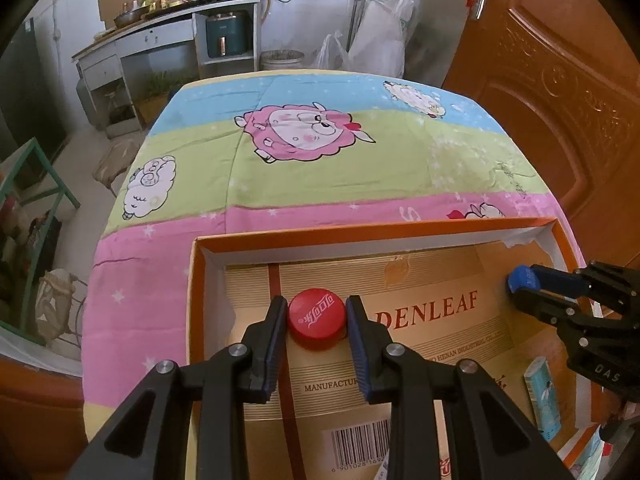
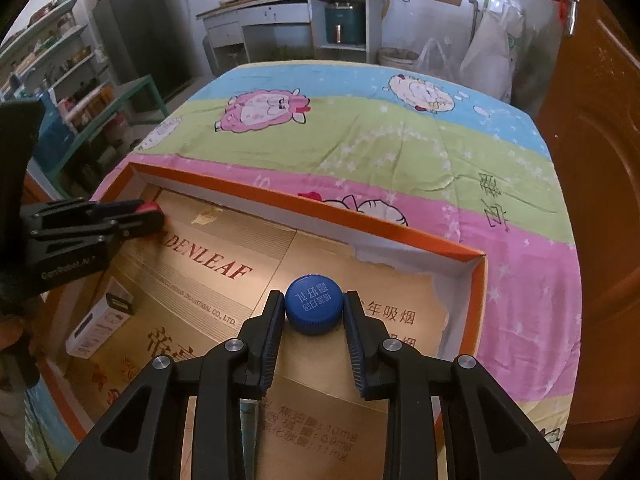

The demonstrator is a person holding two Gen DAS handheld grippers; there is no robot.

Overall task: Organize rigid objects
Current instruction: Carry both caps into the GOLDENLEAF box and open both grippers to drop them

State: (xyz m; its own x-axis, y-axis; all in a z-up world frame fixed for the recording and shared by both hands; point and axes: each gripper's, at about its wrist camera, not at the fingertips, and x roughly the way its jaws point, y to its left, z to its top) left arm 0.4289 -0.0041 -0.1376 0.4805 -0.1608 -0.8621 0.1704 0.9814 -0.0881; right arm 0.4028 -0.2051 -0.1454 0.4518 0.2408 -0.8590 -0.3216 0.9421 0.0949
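Landmark: the orange-rimmed box [image 1: 400,232], shallow, lined with printed gold cardboard, lying on the cartoon-sheep quilt [image 1: 320,168].
Your left gripper [image 1: 317,320]: its jaws are clamped on the red bottle cap [image 1: 316,322], one blue pad pressed to each side of it.
Red bottle cap: inside the box, toward its far left corner, top face up with white script showing; whether it rests on the cardboard floor or hangs just above it, you cannot tell.
Your right gripper [image 2: 314,312]: its jaws are closed on the blue bottle cap [image 2: 314,309], pads tight against both sides.
Blue bottle cap: inside the box, toward its far right corner, top face up with printed characters; contact with the box floor cannot be told here either.
The two caps: well apart, at opposite ends of the box's far wall.
Small white-and-black carton [image 2: 102,320]: lying flat inside the box, near its left wall, nearer to you than the red cap.
Pale blue packet [image 1: 542,400]: lying inside the box near its right wall, on your side of the blue cap.
Torn lining: ragged white paper at the box's far right corner.
Quilt: bare beyond the box's far wall.
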